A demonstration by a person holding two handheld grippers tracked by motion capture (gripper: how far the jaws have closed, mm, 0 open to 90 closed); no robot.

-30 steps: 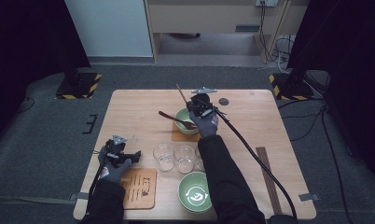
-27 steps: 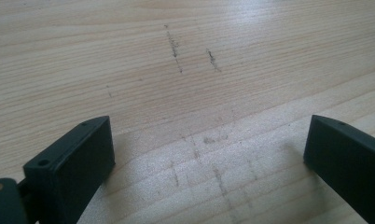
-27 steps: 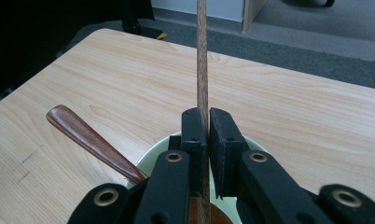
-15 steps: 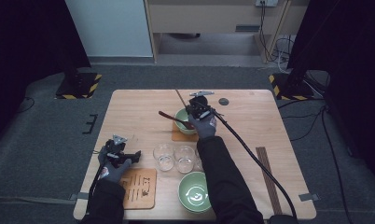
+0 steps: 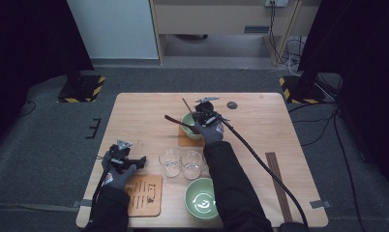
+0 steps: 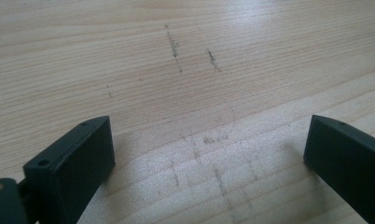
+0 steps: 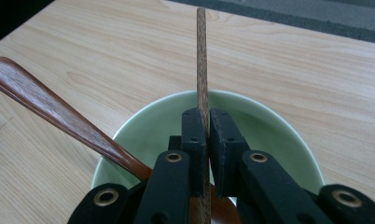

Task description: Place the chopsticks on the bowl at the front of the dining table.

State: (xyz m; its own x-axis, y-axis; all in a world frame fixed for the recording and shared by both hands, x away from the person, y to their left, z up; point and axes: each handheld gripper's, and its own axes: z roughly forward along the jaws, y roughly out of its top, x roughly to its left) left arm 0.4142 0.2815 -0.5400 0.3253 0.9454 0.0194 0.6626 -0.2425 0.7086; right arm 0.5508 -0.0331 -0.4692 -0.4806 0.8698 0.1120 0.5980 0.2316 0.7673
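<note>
my right gripper (image 7: pixel 205 135) is clenched on the chopstick (image 7: pixel 202 56), its long axis pointing away over the green bowl (image 7: pixel 269 126) toward the desk's far edge; left gripper (image 6: pixel 209 154) sits released.

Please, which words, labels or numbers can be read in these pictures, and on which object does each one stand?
None can be read.
Wooden board beside the left gripper: dark marks, too small to read.
Near green bowl: pale mark inside, too blurred to tell.
</note>
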